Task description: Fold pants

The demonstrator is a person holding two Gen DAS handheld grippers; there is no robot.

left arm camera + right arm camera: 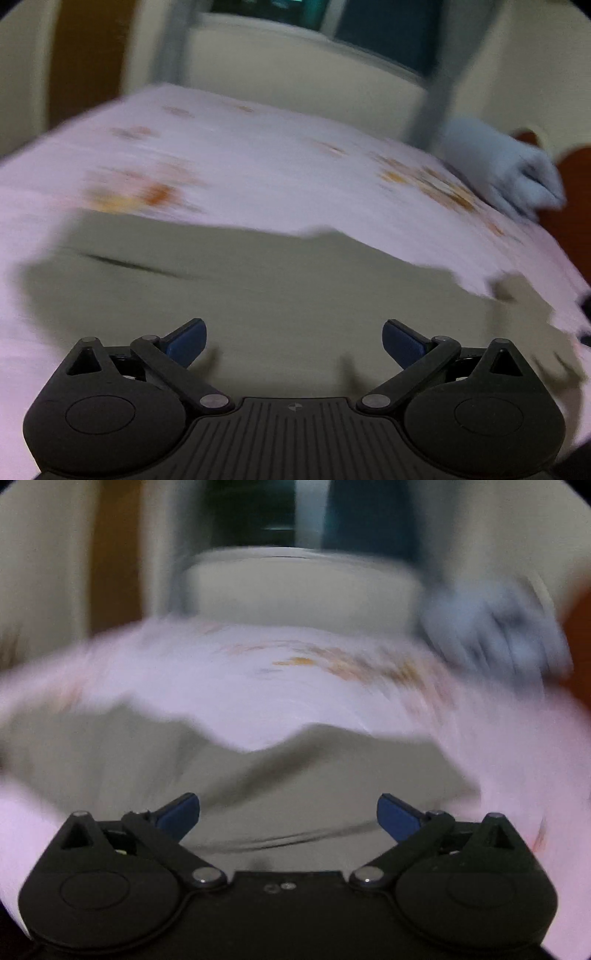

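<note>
Both views are smeared by motion. Greyish-khaki pants [258, 288] lie flat on a pale pink bed sheet [240, 155] printed with orange flowers. A dark slit, maybe a pocket, shows on their left part. My left gripper [294, 339] hovers over the cloth, open, its blue pads wide apart with nothing between them. In the right wrist view the same pants [295, 771] spread below my right gripper [288, 812], which is also open and empty. The far edge of the pants is wavy against the sheet [221, 686].
A crumpled light blue cloth [509, 170] lies at the bed's far right edge, also seen as the blue cloth [491, 631]. A grey post [432, 99] rises behind it. Beyond the bed are a cream wall, a dark window and a brown panel at the left.
</note>
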